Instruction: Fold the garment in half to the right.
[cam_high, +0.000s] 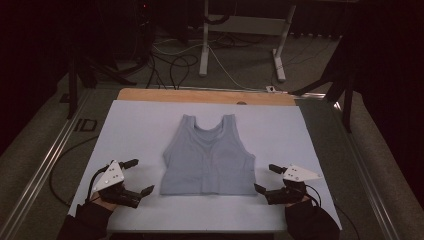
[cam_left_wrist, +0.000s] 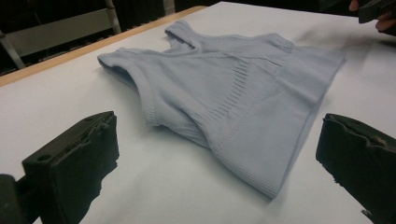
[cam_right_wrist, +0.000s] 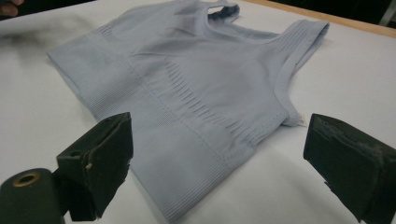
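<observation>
Jaws spread wide and empty on both left gripper (cam_high: 136, 176) and right gripper (cam_high: 266, 178), flanking the pale blue tank top (cam_high: 209, 157). Lay flat mid white board (cam_high: 135, 125), hem nearest. Likely risks: pinched one layer only, or dragged and bunched the thin ribbed knit.

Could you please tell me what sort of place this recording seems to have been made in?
Probably a lab or workshop set up for recording, not a home. A white board covers the table and bears one light blue top, loose cables run across the carpeted floor, and a white desk frame stands behind.
</observation>
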